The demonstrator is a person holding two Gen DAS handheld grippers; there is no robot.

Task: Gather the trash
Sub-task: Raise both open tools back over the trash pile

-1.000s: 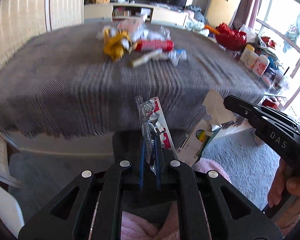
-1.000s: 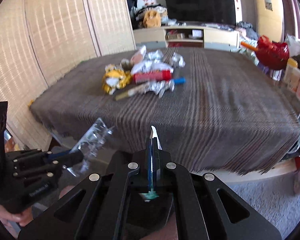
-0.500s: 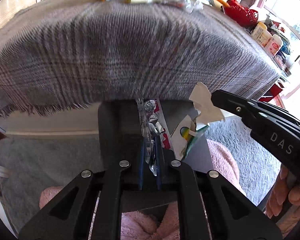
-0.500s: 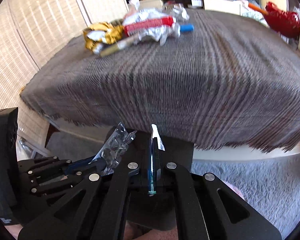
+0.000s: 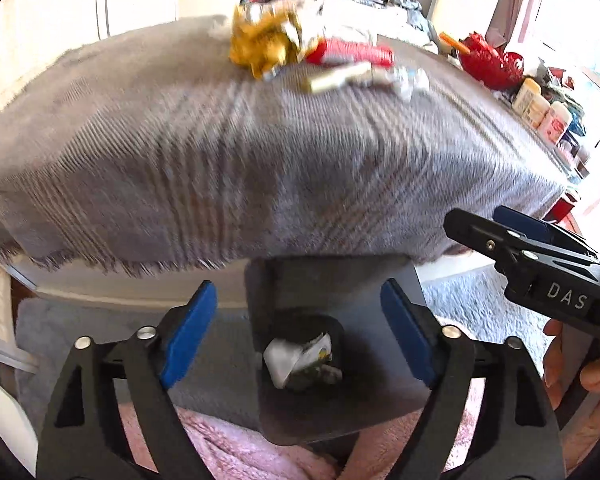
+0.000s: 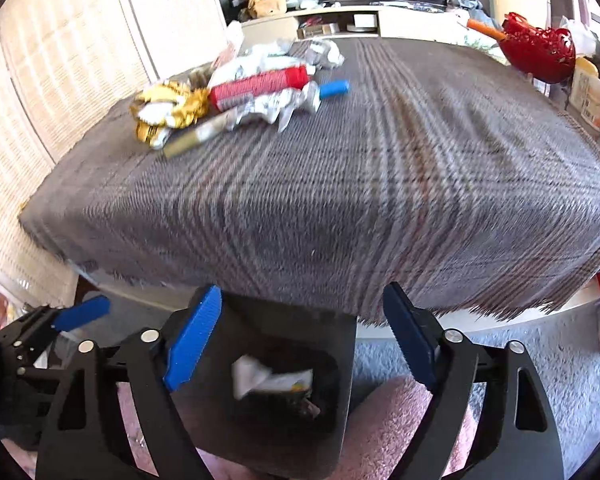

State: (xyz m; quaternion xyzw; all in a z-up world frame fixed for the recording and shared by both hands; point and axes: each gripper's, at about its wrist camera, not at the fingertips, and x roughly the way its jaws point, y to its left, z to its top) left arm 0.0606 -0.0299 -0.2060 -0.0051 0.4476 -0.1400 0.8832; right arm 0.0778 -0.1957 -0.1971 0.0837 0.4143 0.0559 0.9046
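Hovering both grippers spread wide, empty, over the black bin [image 5: 332, 280]: left gripper [image 5: 298, 334], right gripper [image 6: 300, 340]. Remaining trash pile [image 6: 236, 96] sits far-left on the blanket [image 6: 340, 200], long axis running left-right, so my left is probably nearer. Crumpled gold, red and silver wrappers, blurry.

A grey-brown plaid cloth [image 6: 380, 184] covers the table. On its far left lie a gold and white wrapper [image 6: 168, 114], a red packet [image 6: 260, 84], silver foil [image 6: 268, 106] and a blue cap [image 6: 334, 89]. The near bin [image 6: 340, 360] is dark grey, with white paper [image 6: 256, 376] inside. Both grippers carry blue pads [image 6: 194, 338].
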